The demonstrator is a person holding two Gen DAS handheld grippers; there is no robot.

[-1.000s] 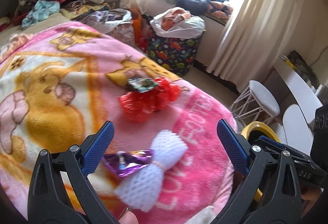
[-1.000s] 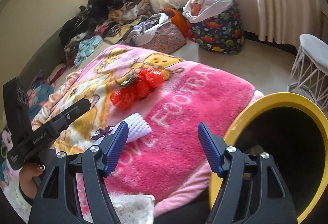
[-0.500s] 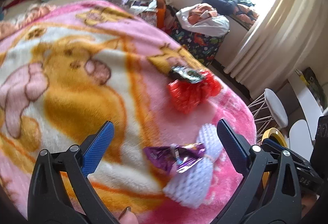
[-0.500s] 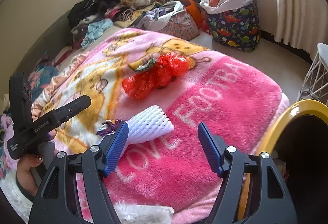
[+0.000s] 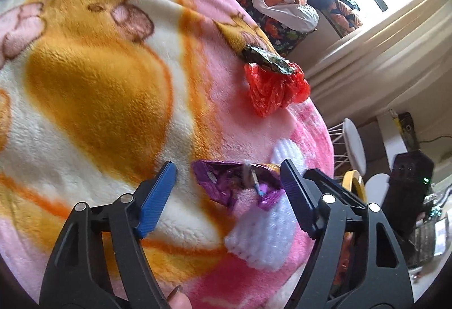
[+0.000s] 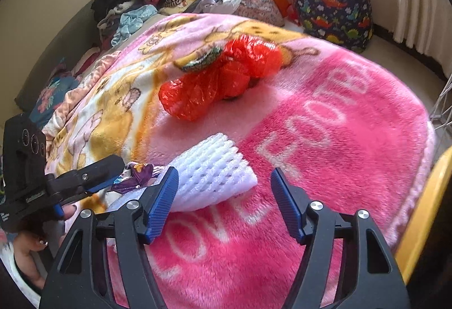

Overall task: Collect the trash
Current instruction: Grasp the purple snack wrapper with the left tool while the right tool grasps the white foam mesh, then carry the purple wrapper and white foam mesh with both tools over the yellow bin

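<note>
Both grippers have dropped closer to the fluffy pink cartoon-print blanket since a second ago. Left gripper now straddles the crumpled purple foil wrapper; jaws closing, wrapper between the blue pads, right pad just at its edge, left pad still apart from it. Right gripper jaws closing too, spread over the white foam mesh fruit sleeve; its left pad sits against the sleeve's edge, right pad clear of it. Sleeve and wrapper lie touching on the blanket. Crumpled red plastic bag with a dark green foil wrapper on it lies farther back. Yellow bin rim at right edge.
</note>
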